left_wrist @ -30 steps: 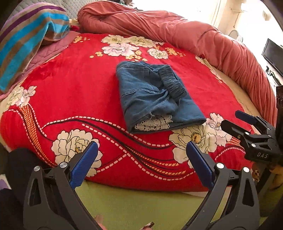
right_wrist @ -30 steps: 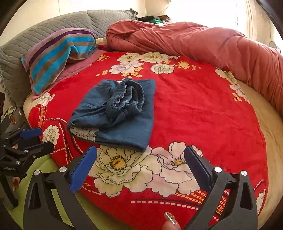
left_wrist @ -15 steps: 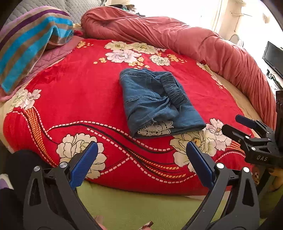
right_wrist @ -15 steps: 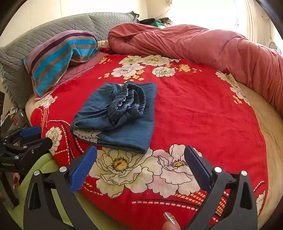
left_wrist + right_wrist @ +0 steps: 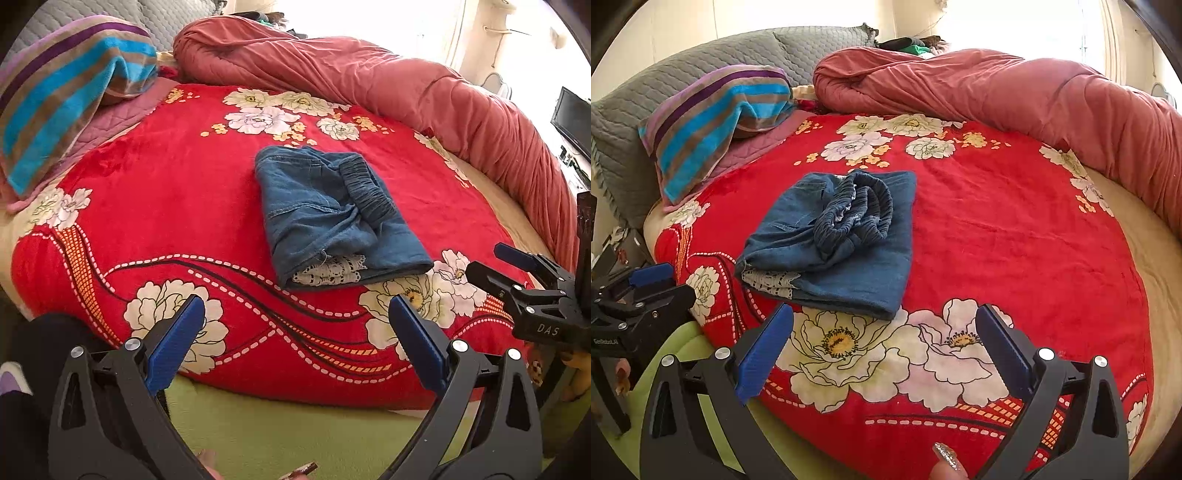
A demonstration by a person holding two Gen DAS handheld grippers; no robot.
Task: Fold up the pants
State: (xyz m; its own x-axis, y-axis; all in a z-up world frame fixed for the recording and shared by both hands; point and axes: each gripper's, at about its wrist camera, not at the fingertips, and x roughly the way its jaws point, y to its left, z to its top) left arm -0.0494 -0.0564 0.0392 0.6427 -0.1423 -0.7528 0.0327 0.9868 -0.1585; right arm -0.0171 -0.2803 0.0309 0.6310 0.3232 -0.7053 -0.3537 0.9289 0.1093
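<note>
Domestic bedroom: round bed [image 5: 1156, 280] under red floral blanket [image 5: 997, 229], rolled quilt [image 5: 1015, 92], striped pillow [image 5: 713, 122], grey padded headboard [image 5: 683, 70].

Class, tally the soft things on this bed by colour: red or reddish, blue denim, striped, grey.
Red or reddish: 2, the floral blanket and rolled quilt
Blue denim: 1, the pants
Striped: 1, the towel
Grey: 1, the quilted cushion
Total: 5
</note>
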